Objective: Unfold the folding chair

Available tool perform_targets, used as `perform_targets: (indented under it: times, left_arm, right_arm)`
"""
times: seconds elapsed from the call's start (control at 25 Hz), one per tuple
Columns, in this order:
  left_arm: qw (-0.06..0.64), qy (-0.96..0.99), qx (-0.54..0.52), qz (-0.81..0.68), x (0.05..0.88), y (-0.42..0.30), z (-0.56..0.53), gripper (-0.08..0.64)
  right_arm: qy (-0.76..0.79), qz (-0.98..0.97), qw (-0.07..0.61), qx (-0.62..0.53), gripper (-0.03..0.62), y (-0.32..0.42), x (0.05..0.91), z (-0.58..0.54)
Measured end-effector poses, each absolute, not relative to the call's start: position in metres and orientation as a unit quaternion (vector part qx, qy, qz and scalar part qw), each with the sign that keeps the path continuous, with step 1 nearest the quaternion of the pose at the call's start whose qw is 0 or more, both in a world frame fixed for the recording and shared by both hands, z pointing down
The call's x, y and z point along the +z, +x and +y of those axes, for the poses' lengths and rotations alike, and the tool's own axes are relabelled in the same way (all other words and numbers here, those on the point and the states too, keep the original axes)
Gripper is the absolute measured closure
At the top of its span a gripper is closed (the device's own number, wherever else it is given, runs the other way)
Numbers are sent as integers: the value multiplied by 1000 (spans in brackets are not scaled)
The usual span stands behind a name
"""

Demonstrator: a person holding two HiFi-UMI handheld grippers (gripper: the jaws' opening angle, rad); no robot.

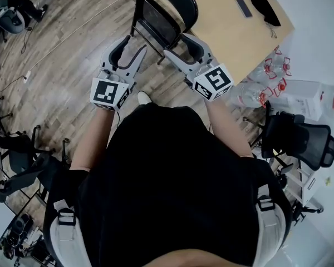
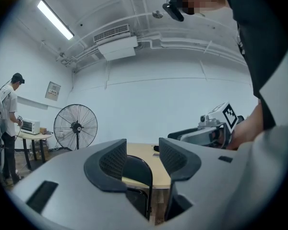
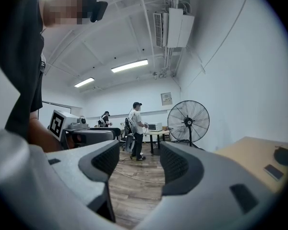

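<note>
Chair (image 1: 161,16) stands upright just ahead, in line with my left gripper (image 1: 132,44). Both it and my right gripper (image 1: 177,44) are empty, jaws apart.

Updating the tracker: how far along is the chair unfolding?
Done: nothing; the chair looks folded beside the table. In hand: nothing; the left gripper and right gripper are open and empty, short of the chair. Left: grasp it, open it.
</note>
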State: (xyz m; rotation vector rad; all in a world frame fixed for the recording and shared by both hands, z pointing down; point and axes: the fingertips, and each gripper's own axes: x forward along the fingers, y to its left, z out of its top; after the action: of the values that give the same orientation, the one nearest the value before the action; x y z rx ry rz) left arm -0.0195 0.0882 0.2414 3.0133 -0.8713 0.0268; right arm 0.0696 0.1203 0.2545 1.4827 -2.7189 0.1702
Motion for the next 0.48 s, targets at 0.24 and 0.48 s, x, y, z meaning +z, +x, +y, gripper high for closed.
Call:
perform_targets:
  times: [0.24,0.48]
  left_arm:
    - [16,963,12,-268,251,-18,46,356]
    - [26,961,25,-275,266,11,8,357]
  right_arm:
    - [495,-866,31,69,328,75,267,84]
    - [501,-860,38,84,328,117,282,40]
